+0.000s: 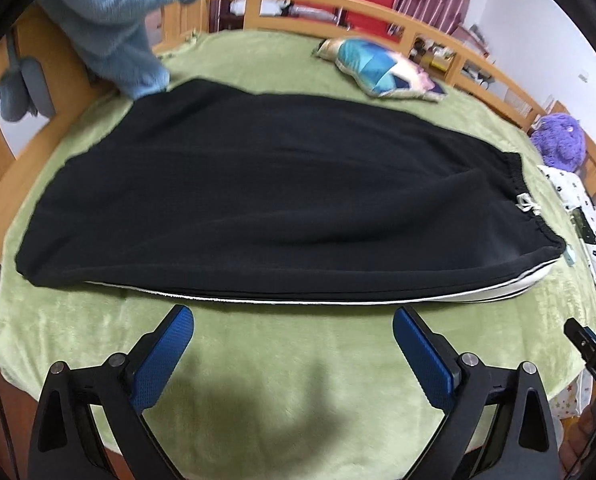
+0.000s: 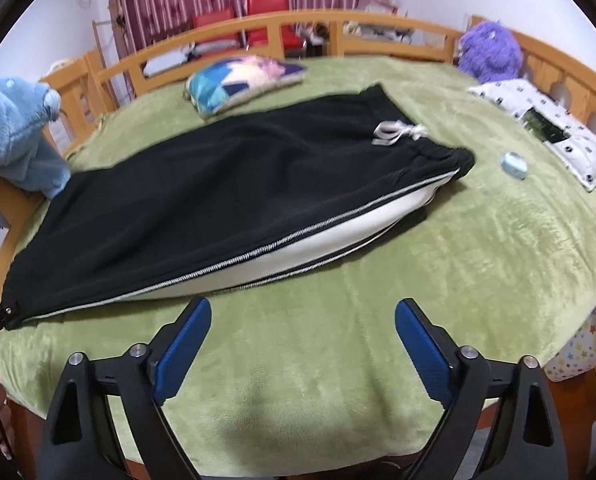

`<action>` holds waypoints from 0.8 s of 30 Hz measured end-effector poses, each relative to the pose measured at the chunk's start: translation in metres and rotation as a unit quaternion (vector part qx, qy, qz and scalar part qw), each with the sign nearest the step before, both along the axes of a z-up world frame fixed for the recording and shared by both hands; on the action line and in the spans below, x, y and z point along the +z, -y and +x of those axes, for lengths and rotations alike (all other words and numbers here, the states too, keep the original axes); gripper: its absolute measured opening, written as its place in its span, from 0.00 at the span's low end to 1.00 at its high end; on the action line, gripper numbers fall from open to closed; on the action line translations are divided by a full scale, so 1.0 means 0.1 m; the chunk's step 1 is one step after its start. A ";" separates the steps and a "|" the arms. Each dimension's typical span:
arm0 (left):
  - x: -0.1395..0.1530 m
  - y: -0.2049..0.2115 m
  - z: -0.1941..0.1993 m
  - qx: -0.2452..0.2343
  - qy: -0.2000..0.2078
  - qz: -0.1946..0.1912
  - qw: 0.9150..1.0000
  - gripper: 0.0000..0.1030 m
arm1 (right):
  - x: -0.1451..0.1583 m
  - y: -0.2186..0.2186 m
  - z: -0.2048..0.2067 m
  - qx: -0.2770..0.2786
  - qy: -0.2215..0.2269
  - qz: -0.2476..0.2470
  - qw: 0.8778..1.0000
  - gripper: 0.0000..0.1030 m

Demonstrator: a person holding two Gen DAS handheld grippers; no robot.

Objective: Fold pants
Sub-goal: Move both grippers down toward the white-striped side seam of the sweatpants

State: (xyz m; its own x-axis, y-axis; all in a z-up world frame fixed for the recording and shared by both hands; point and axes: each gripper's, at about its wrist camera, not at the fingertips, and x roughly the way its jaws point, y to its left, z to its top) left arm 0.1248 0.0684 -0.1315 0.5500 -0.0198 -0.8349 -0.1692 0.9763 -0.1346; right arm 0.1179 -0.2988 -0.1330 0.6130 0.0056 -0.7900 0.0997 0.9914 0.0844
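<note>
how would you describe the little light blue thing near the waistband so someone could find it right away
Start from the green plush blanket covering the bed, then find the black pants with a white side stripe laid across it. Just past their waistband, before the white dotted pillow, sits a small round pale blue object. It is the smallest loose item there, lying alone on bare blanket.

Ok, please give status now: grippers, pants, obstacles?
Left gripper and right gripper open, empty. Black pants flat on green blanket. Blue plush toy touching leg end.
</note>
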 end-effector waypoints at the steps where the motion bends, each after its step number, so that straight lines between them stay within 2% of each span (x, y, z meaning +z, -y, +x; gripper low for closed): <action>1: -0.08 -0.03 0.05 0.001 -0.008 0.004 1.000 0.95 | -0.05 0.00 0.05 0.001 -0.006 0.000 1.000 0.81; 2: -0.12 -0.05 0.08 0.001 -0.014 0.006 1.000 0.94 | -0.08 0.01 0.09 0.001 -0.009 -0.001 1.000 0.77; 5: -0.30 -0.14 0.18 0.008 -0.039 0.007 0.999 0.91 | -0.18 0.06 0.23 -0.005 -0.022 -0.006 1.000 0.75; 8: -0.42 -0.28 0.25 0.023 -0.053 -0.003 0.998 0.91 | -0.28 0.11 0.34 -0.013 -0.029 -0.007 0.999 0.66; 11: -0.49 -0.37 0.31 0.037 -0.061 -0.015 0.997 0.91 | -0.36 0.15 0.44 -0.012 -0.041 0.005 0.999 0.63; 19: -0.55 -0.47 0.39 0.050 -0.067 -0.028 0.996 0.91 | -0.44 0.26 0.57 -0.021 -0.041 0.034 0.998 0.62; 24: -0.55 -0.48 0.44 0.048 -0.069 -0.031 0.996 0.91 | -0.44 0.32 0.63 -0.028 -0.039 0.032 0.998 0.62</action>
